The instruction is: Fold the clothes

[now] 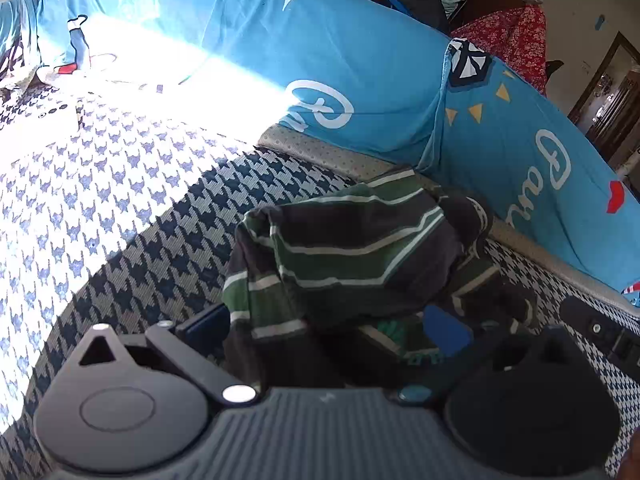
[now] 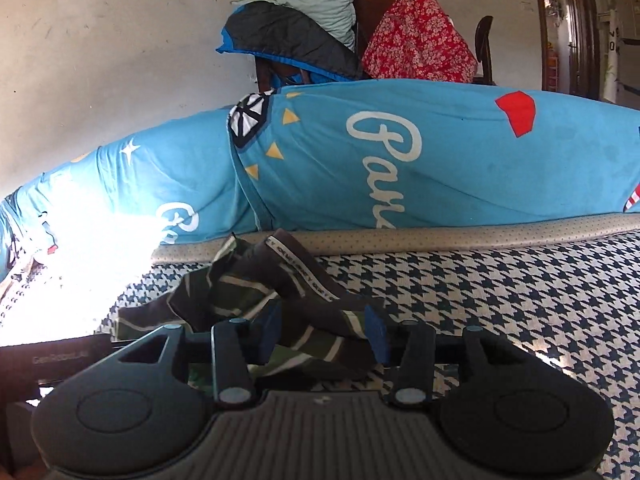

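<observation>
Claws first: the left claw [image 1: 332, 332] hangs low over the near edge of a crumpled striped garment [image 1: 352, 248], its blue pads spread wide apart with dark green cloth heaped between and over them, so it looks open around the fabric and not yet pinching it. That garment lies bunched on the houndstooth bed cover [image 1: 132, 216], close to the blue printed bolster [image 1: 360, 64] along the far side, with a glaring patch of sunlight to the left. Further right, the right claw [image 2: 326, 334] also sits at the garment's [image 2: 248, 304] near edge, pads apart, a fold of striped cloth lying across the gap between them; I cannot tell whether either pad presses on it. A lettered band, likely a waistband or hem, runs across the heap toward the far right. The step in hand seems to be taking hold of the heap to spread it flat before any fold. To do that well, each claw should close on a single outer edge and not on a wad of layers, then draw apart sideways, low over the bed, until the cloth lies smooth.
</observation>
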Action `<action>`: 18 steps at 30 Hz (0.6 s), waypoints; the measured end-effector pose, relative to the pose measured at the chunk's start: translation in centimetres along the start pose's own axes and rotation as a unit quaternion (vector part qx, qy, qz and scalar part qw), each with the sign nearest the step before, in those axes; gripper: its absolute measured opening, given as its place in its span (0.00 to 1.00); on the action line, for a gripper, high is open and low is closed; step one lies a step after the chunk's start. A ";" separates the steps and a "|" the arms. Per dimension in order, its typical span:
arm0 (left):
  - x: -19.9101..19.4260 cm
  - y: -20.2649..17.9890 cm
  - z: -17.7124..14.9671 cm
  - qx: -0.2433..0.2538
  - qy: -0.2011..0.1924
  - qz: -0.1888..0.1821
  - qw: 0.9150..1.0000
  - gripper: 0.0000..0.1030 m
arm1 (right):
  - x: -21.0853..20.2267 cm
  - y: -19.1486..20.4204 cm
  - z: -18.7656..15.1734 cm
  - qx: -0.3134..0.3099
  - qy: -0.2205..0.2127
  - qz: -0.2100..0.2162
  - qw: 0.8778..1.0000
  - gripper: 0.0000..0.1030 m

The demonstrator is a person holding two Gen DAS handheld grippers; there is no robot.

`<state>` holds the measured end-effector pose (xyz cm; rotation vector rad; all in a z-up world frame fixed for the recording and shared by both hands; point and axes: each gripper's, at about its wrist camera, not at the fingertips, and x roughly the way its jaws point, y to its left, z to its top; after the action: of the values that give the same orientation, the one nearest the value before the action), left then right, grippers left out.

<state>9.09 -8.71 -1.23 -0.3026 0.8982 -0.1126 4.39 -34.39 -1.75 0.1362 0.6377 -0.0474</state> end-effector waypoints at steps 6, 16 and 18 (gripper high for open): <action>-0.2 -0.3 -1.4 0.010 0.020 -0.015 1.000 1.00 | 2.3 -2.1 -0.9 0.051 0.041 -0.001 0.998 0.47; 0.2 0.0 -1.1 0.011 0.029 -0.005 1.000 1.00 | 5.4 -3.2 -2.1 0.165 0.077 0.035 0.983 0.48; 0.3 0.4 -1.0 0.006 0.032 -0.002 0.999 1.00 | 5.7 -3.0 -2.0 0.162 0.068 0.032 0.984 0.44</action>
<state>8.47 -8.62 -2.13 -0.2914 0.9609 -0.1312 7.51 -37.08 -7.11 0.4775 0.7592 -0.0809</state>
